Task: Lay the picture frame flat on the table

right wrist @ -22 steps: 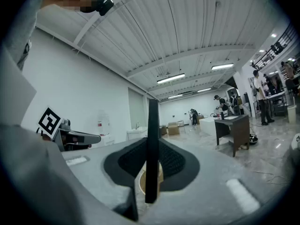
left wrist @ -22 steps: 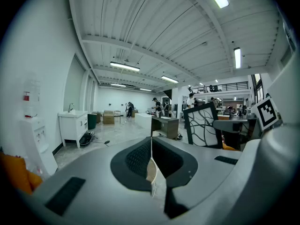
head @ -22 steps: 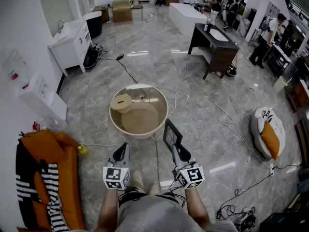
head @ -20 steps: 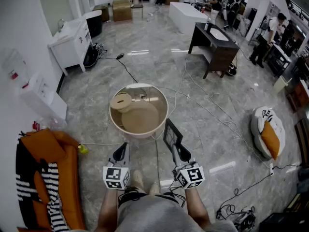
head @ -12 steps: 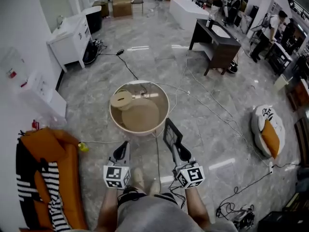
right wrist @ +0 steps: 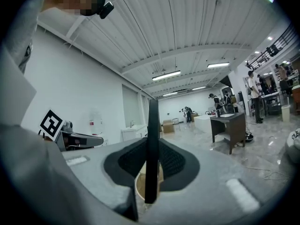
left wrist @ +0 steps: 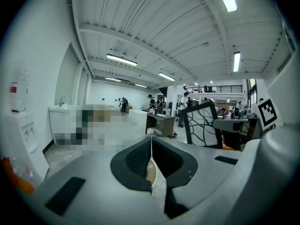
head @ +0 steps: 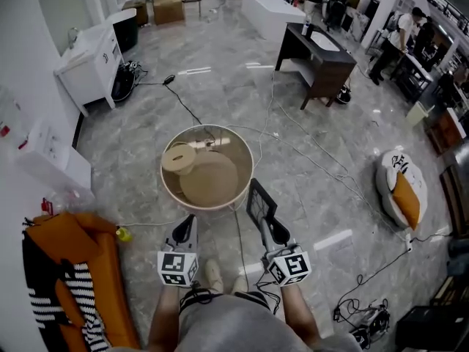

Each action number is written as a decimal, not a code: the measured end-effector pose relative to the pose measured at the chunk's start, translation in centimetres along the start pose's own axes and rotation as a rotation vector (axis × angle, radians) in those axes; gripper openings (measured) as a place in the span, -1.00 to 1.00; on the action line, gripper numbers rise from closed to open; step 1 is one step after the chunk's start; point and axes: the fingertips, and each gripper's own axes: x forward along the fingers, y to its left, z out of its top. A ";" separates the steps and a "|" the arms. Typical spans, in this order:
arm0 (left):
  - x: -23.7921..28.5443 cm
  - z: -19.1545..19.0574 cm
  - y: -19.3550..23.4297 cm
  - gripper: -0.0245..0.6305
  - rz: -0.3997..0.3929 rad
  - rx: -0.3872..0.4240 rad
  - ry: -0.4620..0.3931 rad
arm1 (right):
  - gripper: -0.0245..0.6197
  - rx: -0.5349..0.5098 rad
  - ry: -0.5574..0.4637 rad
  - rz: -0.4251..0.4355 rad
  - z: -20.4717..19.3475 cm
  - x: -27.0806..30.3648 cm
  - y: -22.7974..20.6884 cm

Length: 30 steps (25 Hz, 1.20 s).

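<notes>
A person standing on a grey marble floor (head: 220,94) is gripping a dark rectangular picture frame (head: 258,202) in the right tongs (head: 268,224), whose pads are pinching the frame's lower edge. The frame is standing upright with a slight tilt. It is hanging in the air just beside the near right rim of a round, cream-rimmed worktop (head: 207,207), not touching it. Seen from the left gripper view, the frame is showing a pale face with a dark branching pattern; from the right gripper view it is showing only its thin black edge. The left tongs (head: 185,227) are pressed together with nothing between them, hovering near the worktop's near rim. On the worktop, a small round tan disc (head: 179,158) is lying beside a larger round tan one (head: 210,180). An orange seat (head: 69,251) with a black-and-white striped cloth (head: 82,306) is sitting at the person's left.
</notes>
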 end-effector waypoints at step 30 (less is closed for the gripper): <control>8.4 4.7 8.2 -0.85 -0.025 0.028 -0.063 | -0.72 -0.034 -0.038 -0.001 1.8 12.7 -1.2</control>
